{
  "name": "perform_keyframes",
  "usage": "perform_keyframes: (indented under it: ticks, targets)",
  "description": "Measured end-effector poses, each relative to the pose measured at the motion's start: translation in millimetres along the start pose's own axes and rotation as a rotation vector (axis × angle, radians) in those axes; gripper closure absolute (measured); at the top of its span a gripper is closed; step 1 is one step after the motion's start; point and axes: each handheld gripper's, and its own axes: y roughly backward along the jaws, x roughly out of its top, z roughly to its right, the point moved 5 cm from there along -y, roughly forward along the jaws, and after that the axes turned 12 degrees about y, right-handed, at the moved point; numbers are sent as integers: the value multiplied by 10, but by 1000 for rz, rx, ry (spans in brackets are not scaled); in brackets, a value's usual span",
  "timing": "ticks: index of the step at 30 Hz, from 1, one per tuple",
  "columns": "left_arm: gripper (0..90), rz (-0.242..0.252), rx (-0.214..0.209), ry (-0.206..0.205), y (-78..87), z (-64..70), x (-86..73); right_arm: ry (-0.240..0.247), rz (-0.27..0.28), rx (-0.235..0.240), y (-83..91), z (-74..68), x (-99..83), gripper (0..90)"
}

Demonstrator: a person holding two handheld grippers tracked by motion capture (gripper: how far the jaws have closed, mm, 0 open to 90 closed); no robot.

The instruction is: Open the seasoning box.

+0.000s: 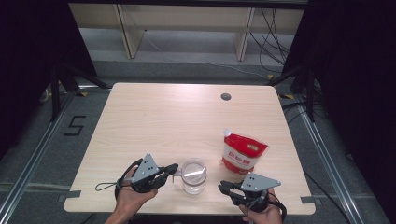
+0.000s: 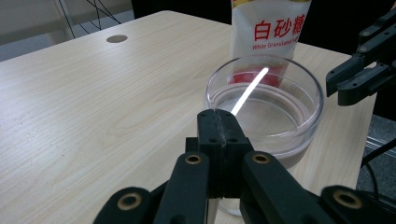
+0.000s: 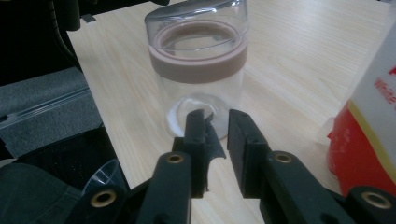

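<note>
My left gripper [image 2: 219, 122] has its jaws clamped on the jar's lid tab; the right gripper [image 3: 215, 122] waits narrowly parted. I keep the glass jar [image 1: 193, 176], just beside the sugar bag [image 1: 243, 152], steady on the worktop [image 1: 154, 121].

Both grippers are showing matte black linkage arms pinned with brass-ringed rivets; the left gripper [image 1: 173, 168] is carrying a grey three-cornered plate dotted with small holes and trailing a thin black looping cable; the right gripper [image 1: 223, 186] is wearing a like plate, its black jaws squared and blocky.
</note>
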Motion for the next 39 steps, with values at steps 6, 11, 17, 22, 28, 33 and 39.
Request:
perform_keyframes:
  ticks: [6, 11, 17, 22, 28, 33, 39]
  targets:
    - [895, -5, 7, -6, 8, -2, -9, 50, 15, -12, -83, 19, 110, 865]
    - [895, -7, 2, -11, 9, -18, -8, 62, 13, 7, -208, 2, 171, 860]
    - [895, -6, 0, -15, 8, -13, -8, 82, 38, -11, -281, 1, 307, 872]
    - [895, -5, 1, -16, 8, -10, -9, 83, 26, -10, -322, -7, 357, 895]
    - [889, -20, -5, -11, 22, -20, -17, 109, 36, -26, -362, -6, 429, 900]
    - [758, 17, -12, 41, 83, -36, 11, 109, 57, -6, -369, 8, 468, 900]
    - [462, -39, -30, 57, 250, -90, -101, 96, 78, -20, -354, 0, 557, 900]
